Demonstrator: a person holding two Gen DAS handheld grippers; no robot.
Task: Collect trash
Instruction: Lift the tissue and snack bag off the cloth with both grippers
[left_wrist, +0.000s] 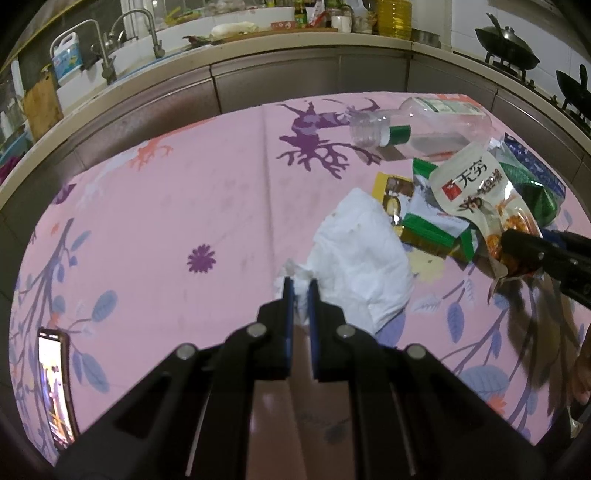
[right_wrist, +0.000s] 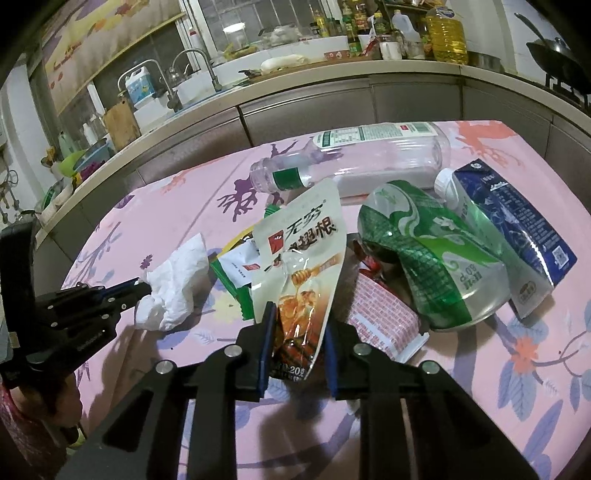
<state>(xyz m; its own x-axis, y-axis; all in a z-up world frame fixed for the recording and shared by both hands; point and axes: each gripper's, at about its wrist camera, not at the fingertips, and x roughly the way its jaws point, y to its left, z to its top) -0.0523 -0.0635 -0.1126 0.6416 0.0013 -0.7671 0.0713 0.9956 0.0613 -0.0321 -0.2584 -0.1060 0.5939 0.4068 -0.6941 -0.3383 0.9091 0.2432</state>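
We see a table draped in a pink cloth with purple branch and leaf prints (left_wrist: 166, 206), set in front of a kitchen counter with a sink and two taps (left_wrist: 110, 55). On the cloth lies a heap of trash. The left gripper (left_wrist: 300, 286) has its blue-padded fingers nearly pressed together, pinching the near corner of a crumpled white paper tissue (left_wrist: 362, 254), which rests on the cloth just left of the wrappers. The right gripper (right_wrist: 299, 325) has its fingers around the lower end of a cream snack pouch with red and black lettering and a honey picture (right_wrist: 301, 258); the pads press its sides, and the pouch stands tilted up from the pile. No earlier view is given, so we say only that it is held.

Behind the pouch lies a clear plastic bottle with a green band and white label (right_wrist: 369, 162), on its side. To the right of the pouch sit a crushed green and white carton (right_wrist: 432, 258) and a blue and white spouted pouch (right_wrist: 517, 229), touching each other. A pink patterned wrapper (right_wrist: 380, 314) lies under them, beside the right gripper. A small green and white sachet (right_wrist: 236, 273) lies between tissue and pouch. At the cloth's left edge, in the left wrist view, a lit phone (left_wrist: 55, 384) lies flat.
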